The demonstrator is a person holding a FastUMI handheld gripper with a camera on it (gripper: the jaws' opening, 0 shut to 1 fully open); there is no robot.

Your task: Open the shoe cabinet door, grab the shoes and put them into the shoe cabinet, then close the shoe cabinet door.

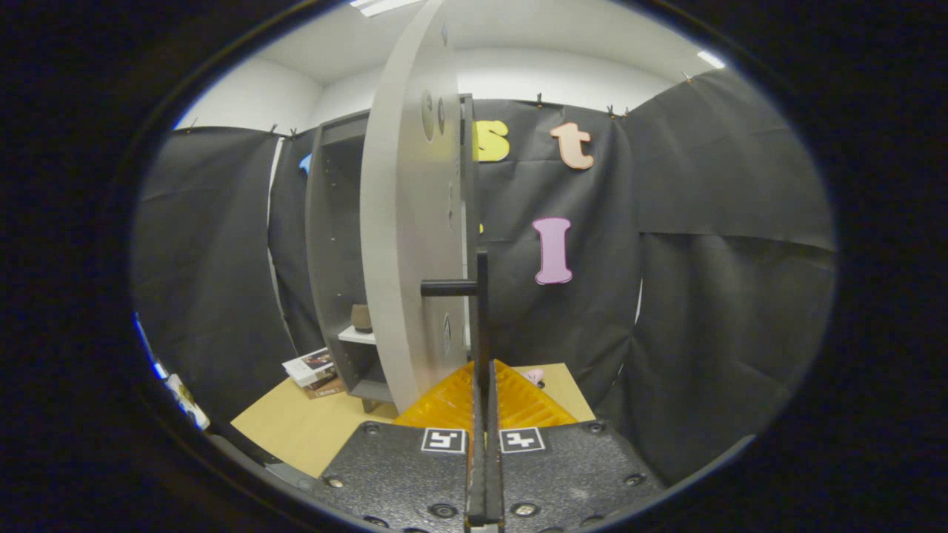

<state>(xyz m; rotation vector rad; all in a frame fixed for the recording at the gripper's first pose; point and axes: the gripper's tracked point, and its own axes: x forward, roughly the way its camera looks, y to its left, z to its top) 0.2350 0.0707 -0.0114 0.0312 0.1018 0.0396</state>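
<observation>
Door step in hand: hand-held gripper [485, 385] closed to a narrow slit on the thin dark bar of the door handle [481, 318], both fingers [518, 403] pressed flat against it from either side. Judging by the door standing edge-on and swung well out from the cabinet body, either the tail of the opening pull or the start of the closing push; cannot tell which from this alone.

Shoe cabinet [337, 252] standing on the floor at the far left of the wooden floor panel [311, 429], against the black cloth wall. Grey, tall and narrow, with a dark interior and a pale shelf [357, 335] low down. Cabinet door [404, 244] pale grey, seen nearly edge-on just ahead of the fingers, with round hinge bores near its top and bottom and a short dark stub [448, 287] joining the handle to its face.

On the shelf, a small brown object [361, 317], possibly a shoe; too small to be sure. A small pink item [533, 375] on the floor just beyond the fingers, to the right of the door; possibly another shoe, unclear. A stack of booklets [315, 368] on the floor by the cabinet's foot.

Next move, if opening: release the handle, back off, turn toward the shoes. If closing: keep the grip and follow the hinge arc, without twisting the thin bar.
</observation>
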